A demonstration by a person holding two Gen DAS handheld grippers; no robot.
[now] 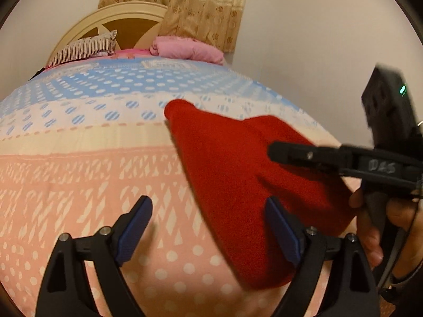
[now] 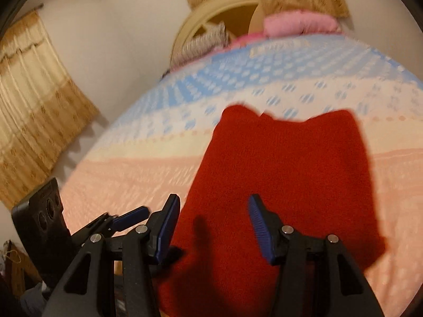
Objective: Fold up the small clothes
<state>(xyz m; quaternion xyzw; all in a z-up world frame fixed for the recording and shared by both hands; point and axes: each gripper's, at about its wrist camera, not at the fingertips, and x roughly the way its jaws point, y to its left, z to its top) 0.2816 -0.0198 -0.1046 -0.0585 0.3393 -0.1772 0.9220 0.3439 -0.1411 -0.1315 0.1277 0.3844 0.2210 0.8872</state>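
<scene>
- Blue ribbed pads (image 1: 137, 227) of the left gripper (image 1: 208, 227) sat closest to the lens, spread wide with nothing between them but bedspread; its right pad overlapped the edge of the garment without pinching it.
- Lying flat on the pink band of the bed, the red knitted garment (image 2: 277, 169) looked thick and fuzzy, with two rounded humps along its far edge.
- From the left wrist view the same red knitted garment (image 1: 238, 174) appeared as a slanted wedge, narrowing to a blunt tip toward the blue band.
- Only the left view showed the right gripper (image 1: 277, 154) side-on above the cloth, with a hand (image 1: 380, 227) around its handle; whether its pads touched the knit could not be told there.
- Only the right view showed that right gripper (image 2: 214, 227) from behind: jaws half apart over the near part of the garment, released, casting a shadow on it.
- Quilted bedspread (image 1: 92, 158) carried pale diamonds and dots on pink, a cream stripe, then blue dots.
- Beyond lay a striped pillow (image 1: 84, 49), a folded pink blanket (image 1: 187, 49), an arched cream headboard (image 1: 127, 13) and gold patterned curtains (image 1: 201, 8).
</scene>
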